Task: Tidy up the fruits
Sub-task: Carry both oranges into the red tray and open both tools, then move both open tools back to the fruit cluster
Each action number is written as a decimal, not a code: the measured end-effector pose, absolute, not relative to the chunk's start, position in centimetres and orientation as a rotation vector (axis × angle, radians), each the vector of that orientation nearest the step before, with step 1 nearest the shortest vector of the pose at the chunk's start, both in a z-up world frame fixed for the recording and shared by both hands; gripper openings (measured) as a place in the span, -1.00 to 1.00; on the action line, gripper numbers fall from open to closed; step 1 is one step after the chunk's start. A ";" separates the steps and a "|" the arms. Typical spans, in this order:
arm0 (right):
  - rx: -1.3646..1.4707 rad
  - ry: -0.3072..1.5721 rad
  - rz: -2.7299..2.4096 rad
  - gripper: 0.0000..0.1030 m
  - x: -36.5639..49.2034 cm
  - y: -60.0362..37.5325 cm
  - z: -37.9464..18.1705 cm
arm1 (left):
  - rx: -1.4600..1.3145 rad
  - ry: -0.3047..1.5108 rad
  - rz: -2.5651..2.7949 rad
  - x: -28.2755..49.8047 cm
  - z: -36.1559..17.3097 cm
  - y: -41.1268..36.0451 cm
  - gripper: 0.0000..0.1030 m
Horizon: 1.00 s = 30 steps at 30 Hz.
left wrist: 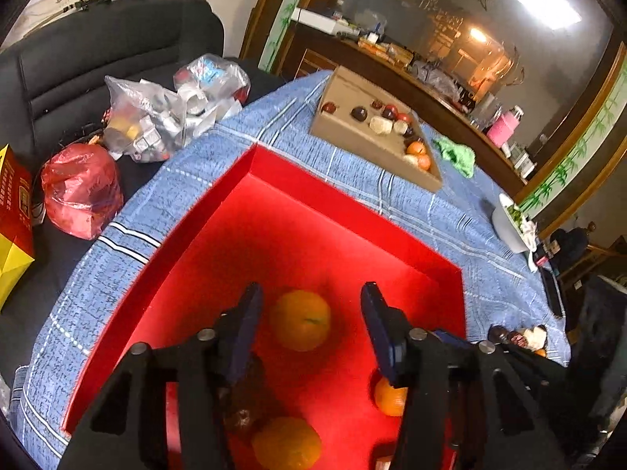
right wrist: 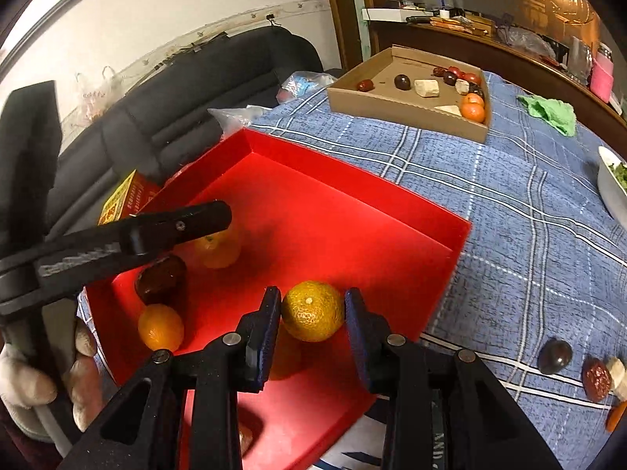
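So both grippers are working over the shallow red cardboard tray [right wrist: 392,211] sitting on the blue plaid tablecloth [right wrist: 509,203]. The right gripper [right wrist: 312,315] is carrying a yellow-orange dimpled mandarin [right wrist: 312,310], jaws narrow and clamped on either side of it, hanging just above the tray's near right part. The left gripper [left wrist: 311,319] is standing partly open with nothing pinched; a round orange mandarin [left wrist: 301,320] is lying on the tray floor between its fingers, pads clear of it, so I'd guess that one is being dropped off.

Looks like the filling step: fruit going into the red tray. Next move for the right side is probably lowering and letting go on bare red floor.

Room-wise, the far half of the tray is sitting open, while the near left is getting crowded with a dark reddish-brown fruit [right wrist: 160,280] and a small orange mandarin [right wrist: 160,327]. The tray's right wall is close beside the carried fruit, so watch that edge. More fruit is waiting in the brown cardboard tray [right wrist: 407,115], well apart.
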State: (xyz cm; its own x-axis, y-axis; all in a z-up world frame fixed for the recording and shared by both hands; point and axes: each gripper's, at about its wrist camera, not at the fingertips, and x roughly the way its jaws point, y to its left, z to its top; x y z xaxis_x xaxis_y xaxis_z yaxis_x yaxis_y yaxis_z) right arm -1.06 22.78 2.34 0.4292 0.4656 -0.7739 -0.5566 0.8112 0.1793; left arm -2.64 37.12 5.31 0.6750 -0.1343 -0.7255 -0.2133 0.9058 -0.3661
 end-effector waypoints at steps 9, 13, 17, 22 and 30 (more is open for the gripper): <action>-0.050 0.900 0.641 -0.06 -2.0 21.1 3.8 | -0.437 0.758 0.041 -5.3 8.2 35.8 0.18; -0.012 0.897 0.627 0.14 -3.3 19.0 4.4 | -0.435 0.738 0.025 -7.1 8.9 34.3 0.21; 0.019 0.880 0.599 0.24 -5.1 15.7 4.6 | -0.411 0.721 0.014 -9.0 9.3 31.4 0.25; 0.031 0.854 0.502 0.25 -7.4 10.2 4.1 | -0.311 0.700 0.002 -10.6 9.6 25.5 0.51; 0.149 0.815 0.336 0.33 -10.6 -1.1 3.5 | -0.250 0.764 -0.100 -11.2 8.2 18.5 0.55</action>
